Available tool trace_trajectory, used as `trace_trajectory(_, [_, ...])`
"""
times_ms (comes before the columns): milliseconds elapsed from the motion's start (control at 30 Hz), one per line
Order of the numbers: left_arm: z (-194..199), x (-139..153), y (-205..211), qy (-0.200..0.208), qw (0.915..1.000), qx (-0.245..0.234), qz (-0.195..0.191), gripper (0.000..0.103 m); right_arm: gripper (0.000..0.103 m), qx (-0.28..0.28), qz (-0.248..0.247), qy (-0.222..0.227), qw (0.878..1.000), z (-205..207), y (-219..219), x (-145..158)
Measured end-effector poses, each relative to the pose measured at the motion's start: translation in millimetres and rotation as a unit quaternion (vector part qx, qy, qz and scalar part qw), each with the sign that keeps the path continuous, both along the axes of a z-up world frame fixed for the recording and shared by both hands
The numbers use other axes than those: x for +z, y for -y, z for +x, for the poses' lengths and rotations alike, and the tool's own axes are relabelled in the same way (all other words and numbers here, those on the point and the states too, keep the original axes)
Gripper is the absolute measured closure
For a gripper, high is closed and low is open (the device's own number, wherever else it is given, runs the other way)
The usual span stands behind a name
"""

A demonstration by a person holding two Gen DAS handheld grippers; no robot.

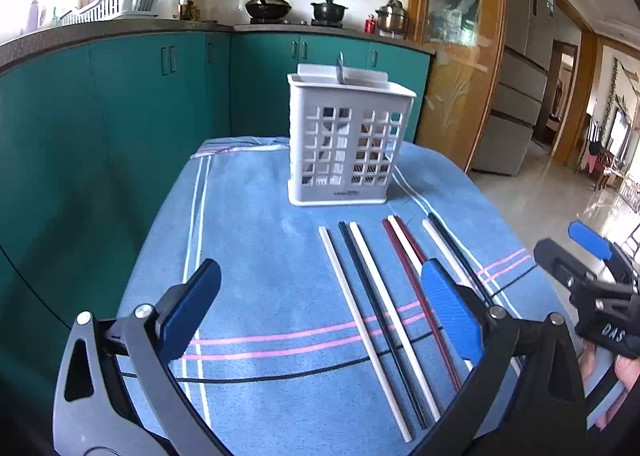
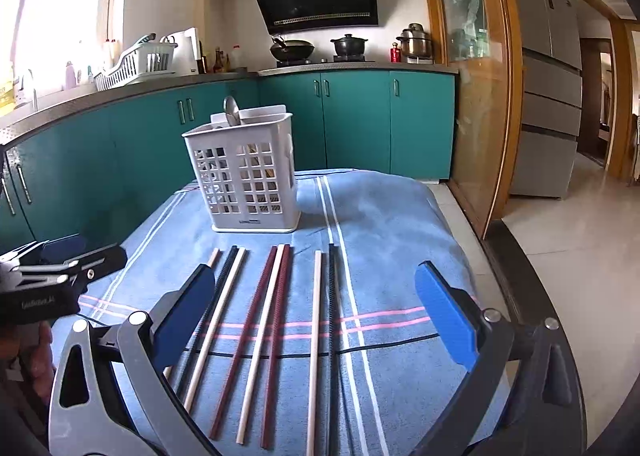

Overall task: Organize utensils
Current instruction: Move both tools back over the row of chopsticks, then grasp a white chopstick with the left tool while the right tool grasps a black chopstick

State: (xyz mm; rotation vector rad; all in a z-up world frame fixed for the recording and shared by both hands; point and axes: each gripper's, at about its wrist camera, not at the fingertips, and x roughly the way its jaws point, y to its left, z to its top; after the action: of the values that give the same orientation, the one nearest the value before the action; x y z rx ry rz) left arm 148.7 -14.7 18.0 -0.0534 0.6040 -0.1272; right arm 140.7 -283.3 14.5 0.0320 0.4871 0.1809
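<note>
Left wrist view: nearest the camera, the left gripper [image 1: 320,308] is seen with its jaws set wide apart and nothing between them. Just beyond, the chopsticks [image 1: 372,296] are laid out in a row on the blue towel [image 1: 248,216] that covers the worktop. At the right edge, the right gripper [image 1: 576,252] is caught from the side, its jaws likewise apart, with a hand [image 1: 624,372] partly shown beneath it.

In the right wrist view, the right gripper [image 2: 316,312] is shown held over the same row, jaws wide and empty. Eight chopsticks [image 2: 256,336] can be counted: pale, black and dark red ones, lying roughly parallel with their tips toward the basket, some touching a neighbour, none lifted. The left gripper [image 2: 64,260] is visible at the left edge.

Farther back, the white basket [image 2: 244,184] is stood upright on the towel, just past the chopstick tips. A spoon [image 2: 231,110] is already lodged in it, its bowl showing above the rim; other contents are hinted at through the lattice, but cannot be made out.

Behind the worktop, teal cabinets [image 2: 352,116], a hob with pots [image 2: 348,44] and a fridge [image 2: 548,76] are seen.

The task is judged to be in its early or middle part: at least one utensil has been stowed, while every chopstick on the towel is left to be picked up and put into the basket. No grasp has been made yet.
</note>
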Motion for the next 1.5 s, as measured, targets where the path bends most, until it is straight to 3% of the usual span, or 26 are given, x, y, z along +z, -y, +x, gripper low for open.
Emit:
trace_trajectory(800, [0, -10, 5, -0.022, 0.9995, -0.019, -0.011, 0.004, 0.006, 0.013, -0.001, -0.010, 1.000, 7, 2, -4])
trace_trajectory(933, [14, -12, 0, -0.032, 0.9994, -0.004, -0.012, 0.004, 0.030, 0.021, -0.009, -0.035, 0.999, 22, 8, -1])
trace_trajectory(1133, [75, -19, 1, -0.089, 0.9959, 0.014, -0.005, 0.013, 0.043, 0.026, -0.007, -0.111, 0.993, 92, 19, 4])
trace_trajectory(1200, [101, -22, 1, -0.117, 0.9929, 0.019, -0.010, 0.013, 0.047, 0.038, 0.001, -0.146, 0.989, 119, 17, -5])
trace_trajectory(1300, [138, -34, 4, -0.161, 0.9866, 0.021, -0.012, 0.014, 0.062, 0.044, -0.017, -0.186, 0.981, 160, 5, -21])
trace_trajectory(1400, [163, -46, 3, -0.190, 0.9813, 0.027, -0.016, 0.020, 0.076, 0.052, -0.004, -0.224, 0.973, 189, 1, -38])
trace_trajectory(1500, [171, -53, 1, -0.196, 0.9799, 0.031, -0.020, 0.023, 0.083, 0.053, -0.001, -0.240, 0.969, 200, -2, -46])
